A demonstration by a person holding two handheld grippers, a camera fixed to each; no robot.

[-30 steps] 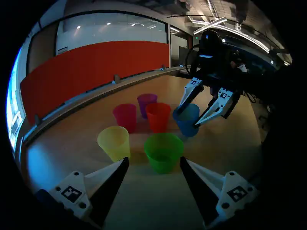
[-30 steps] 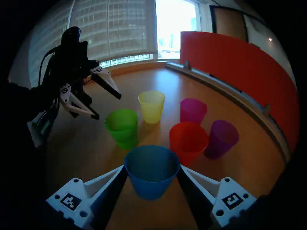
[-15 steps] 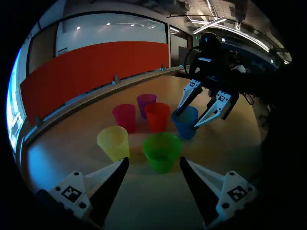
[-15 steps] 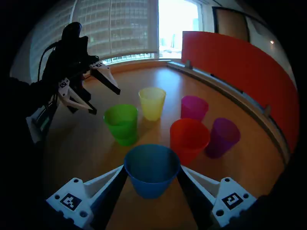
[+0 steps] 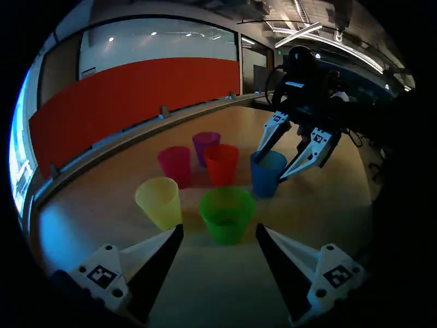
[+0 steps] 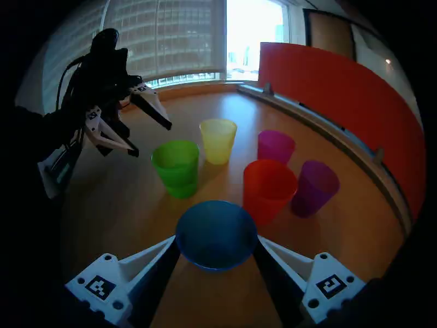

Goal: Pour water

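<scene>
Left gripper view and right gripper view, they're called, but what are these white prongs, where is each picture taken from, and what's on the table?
No robot here: a person holds a two-fingered claw in each hand, and a fisheye camera rides on each, looking along its fingers. The left gripper view looks out from the left claw, which is open and holds nothing. The right gripper view looks out from the right claw, whose fingers press both sides of a blue cup. Each view also shows the other claw farther off. On the wooden table stand a green cup, a yellow cup, a pink cup, a red cup and a purple cup. Whether any holds water I cannot tell.
</scene>
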